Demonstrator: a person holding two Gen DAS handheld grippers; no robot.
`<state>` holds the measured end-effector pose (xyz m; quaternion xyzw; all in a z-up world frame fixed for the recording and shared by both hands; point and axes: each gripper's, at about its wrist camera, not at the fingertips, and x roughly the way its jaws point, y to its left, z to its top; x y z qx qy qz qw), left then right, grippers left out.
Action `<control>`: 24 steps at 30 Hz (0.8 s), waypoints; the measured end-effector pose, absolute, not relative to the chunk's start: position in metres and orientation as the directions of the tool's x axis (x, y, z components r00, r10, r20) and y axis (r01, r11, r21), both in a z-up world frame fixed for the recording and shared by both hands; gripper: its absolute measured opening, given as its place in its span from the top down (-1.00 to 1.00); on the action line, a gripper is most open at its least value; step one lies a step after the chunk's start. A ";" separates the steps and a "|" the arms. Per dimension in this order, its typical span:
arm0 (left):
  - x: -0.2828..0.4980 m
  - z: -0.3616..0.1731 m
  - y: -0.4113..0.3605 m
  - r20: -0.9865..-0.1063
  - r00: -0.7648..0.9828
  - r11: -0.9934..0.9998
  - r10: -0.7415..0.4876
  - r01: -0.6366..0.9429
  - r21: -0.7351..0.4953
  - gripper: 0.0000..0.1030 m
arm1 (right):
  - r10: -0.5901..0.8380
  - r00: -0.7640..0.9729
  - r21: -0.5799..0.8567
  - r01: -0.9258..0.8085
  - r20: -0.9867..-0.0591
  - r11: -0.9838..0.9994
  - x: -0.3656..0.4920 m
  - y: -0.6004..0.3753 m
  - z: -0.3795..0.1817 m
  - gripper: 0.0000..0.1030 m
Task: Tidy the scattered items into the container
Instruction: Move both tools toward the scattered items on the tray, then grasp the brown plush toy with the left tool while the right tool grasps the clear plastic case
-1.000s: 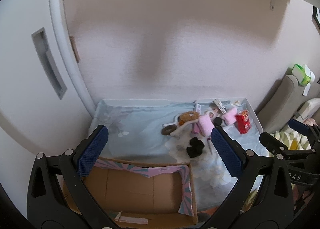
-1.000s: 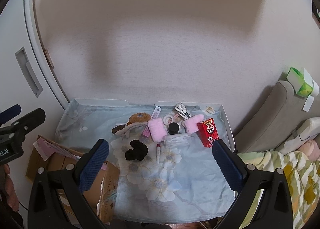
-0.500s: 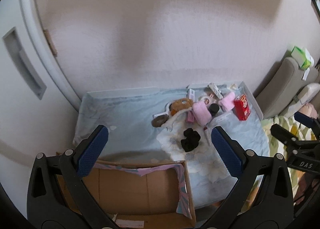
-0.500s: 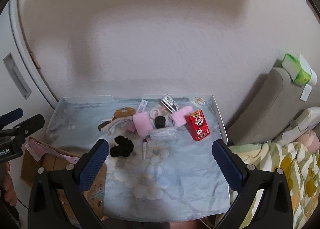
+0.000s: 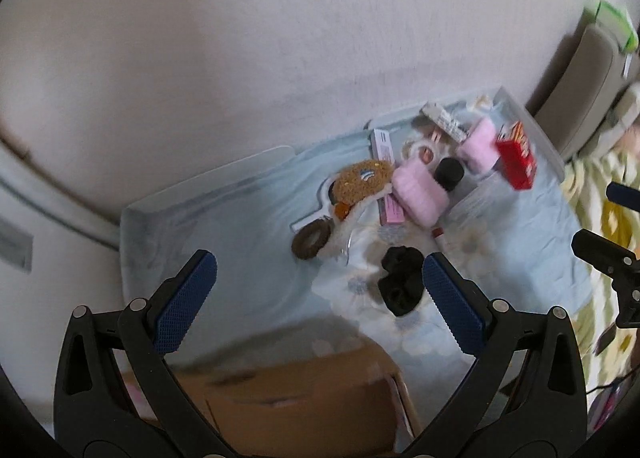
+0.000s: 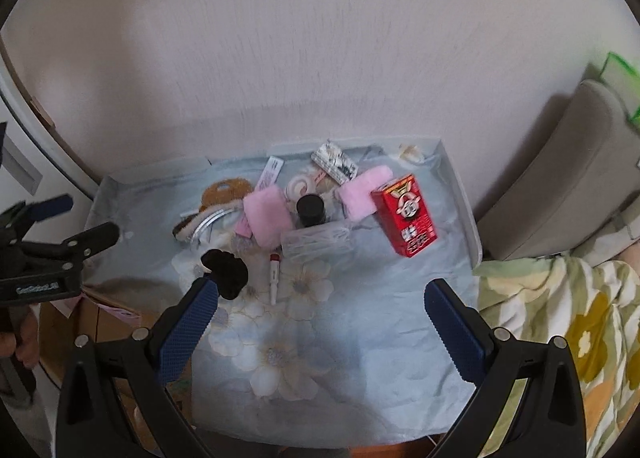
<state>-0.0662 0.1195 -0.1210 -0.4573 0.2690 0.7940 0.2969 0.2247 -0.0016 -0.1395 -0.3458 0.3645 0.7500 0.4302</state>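
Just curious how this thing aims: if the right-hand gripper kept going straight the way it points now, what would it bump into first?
Probably the bare flowered cloth between the open right gripper fingers. The nearest item ahead is the small red-capped stick, then the clear case. Depth is hard to judge in this view.

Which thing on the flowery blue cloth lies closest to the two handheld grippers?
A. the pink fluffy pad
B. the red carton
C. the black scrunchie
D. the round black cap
C: the black scrunchie lies at the near edge of the pile, right by the tip of the right gripper's finger, while the red carton, pink fluffy pad and round black cap sit farther back.
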 end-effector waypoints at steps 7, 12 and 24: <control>-0.102 -0.162 0.152 -0.925 -0.340 -0.625 0.168 -0.762 0.167 -0.99 | 0.355 -0.368 0.206 -0.885 -0.859 -0.418 0.204 0.024 -0.180 -0.99; -0.116 -0.196 0.179 -0.946 -0.301 -0.566 0.119 -0.803 0.184 -0.99 | 0.321 -0.344 0.161 -0.862 -0.882 -0.480 0.188 0.041 -0.207 -0.99; -0.123 -0.246 0.200 -0.967 -0.248 -0.497 0.051 -0.847 0.191 -0.99 | 0.260 -0.322 0.158 -0.852 -0.910 -0.500 0.166 0.065 -0.247 -0.99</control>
